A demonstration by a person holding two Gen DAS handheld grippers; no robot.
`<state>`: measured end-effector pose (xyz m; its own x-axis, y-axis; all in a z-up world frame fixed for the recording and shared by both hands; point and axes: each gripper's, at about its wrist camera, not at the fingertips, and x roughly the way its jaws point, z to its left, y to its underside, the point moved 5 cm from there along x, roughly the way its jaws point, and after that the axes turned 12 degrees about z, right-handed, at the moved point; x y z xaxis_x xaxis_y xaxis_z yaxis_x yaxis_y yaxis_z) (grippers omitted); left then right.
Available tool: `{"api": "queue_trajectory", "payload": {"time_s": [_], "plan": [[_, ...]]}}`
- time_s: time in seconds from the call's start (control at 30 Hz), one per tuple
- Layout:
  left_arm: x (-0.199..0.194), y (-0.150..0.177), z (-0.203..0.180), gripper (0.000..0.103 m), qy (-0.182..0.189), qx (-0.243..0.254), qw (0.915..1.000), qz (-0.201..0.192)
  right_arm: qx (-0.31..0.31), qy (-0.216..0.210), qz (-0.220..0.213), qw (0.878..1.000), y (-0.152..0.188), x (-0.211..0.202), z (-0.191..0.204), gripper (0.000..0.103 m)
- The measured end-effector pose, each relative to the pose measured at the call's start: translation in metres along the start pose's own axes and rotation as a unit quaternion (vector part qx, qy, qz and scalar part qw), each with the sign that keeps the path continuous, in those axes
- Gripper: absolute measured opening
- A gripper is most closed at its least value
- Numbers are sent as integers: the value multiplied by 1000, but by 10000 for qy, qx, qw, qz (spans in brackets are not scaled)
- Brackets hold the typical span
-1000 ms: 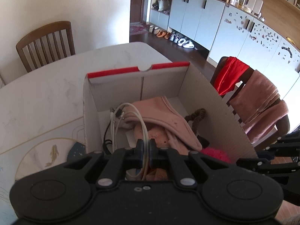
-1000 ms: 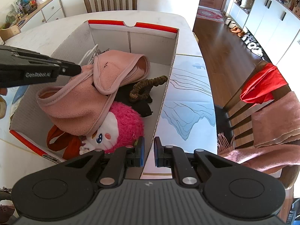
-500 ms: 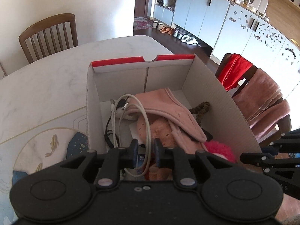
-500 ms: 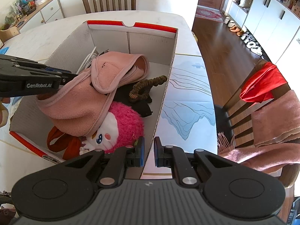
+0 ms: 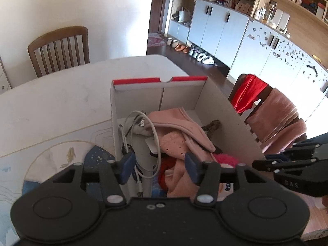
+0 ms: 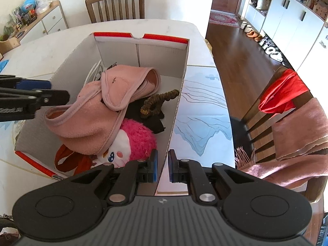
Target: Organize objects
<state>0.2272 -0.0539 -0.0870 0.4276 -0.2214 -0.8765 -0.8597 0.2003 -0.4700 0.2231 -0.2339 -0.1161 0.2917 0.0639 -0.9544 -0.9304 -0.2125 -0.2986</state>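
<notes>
A white cardboard box (image 6: 182, 78) with red rim strips stands on the table, also in the left wrist view (image 5: 231, 119). It holds a pink cloth (image 6: 102, 110), a pink plush toy (image 6: 137, 141), a brown scrunchie (image 6: 160, 100), a black item and a white cable (image 5: 153, 131). My left gripper (image 5: 160, 169) is open and empty above the box's near end, over the cable. My right gripper (image 6: 163, 168) is shut on the box's right wall near its front corner.
The box stands on a white marble table (image 5: 61, 102) with printed placemats (image 6: 203, 119). A wooden chair (image 6: 114, 4) stands at the far side. A chair draped with red and pink cloths (image 6: 297, 110) stands to the right. Cabinets line the far wall.
My left gripper has opened, let go of the white cable, which now lies in the box, and pulled back and up. The right gripper has stayed shut on the box wall.
</notes>
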Motion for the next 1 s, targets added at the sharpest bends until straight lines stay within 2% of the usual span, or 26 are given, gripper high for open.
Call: {"api": "queue_trajectory", "payload": {"time_s": [0.03, 0.33, 0.53, 0.9, 1.0], "plan": [[-5, 1, 0, 63, -10, 1, 10000, -42, 25, 1, -28, 10000, 0, -2, 0, 9], [-36, 4, 7, 84, -26, -9, 9992, -397, 115, 118, -511, 9986, 3, -33, 3, 9], [-51, 10, 11, 88, -72, 62, 9985, -545, 293, 213, -910, 9952, 8, -58, 7, 9], [-69, 27, 16, 99, -131, 306, 9966, -754, 394, 58, -1447, 9887, 25, -83, 33, 10], [-73, 32, 14, 100, -144, 328, 9962, -788, 375, 33, -1522, 9876, 31, -87, 37, 18]]}}
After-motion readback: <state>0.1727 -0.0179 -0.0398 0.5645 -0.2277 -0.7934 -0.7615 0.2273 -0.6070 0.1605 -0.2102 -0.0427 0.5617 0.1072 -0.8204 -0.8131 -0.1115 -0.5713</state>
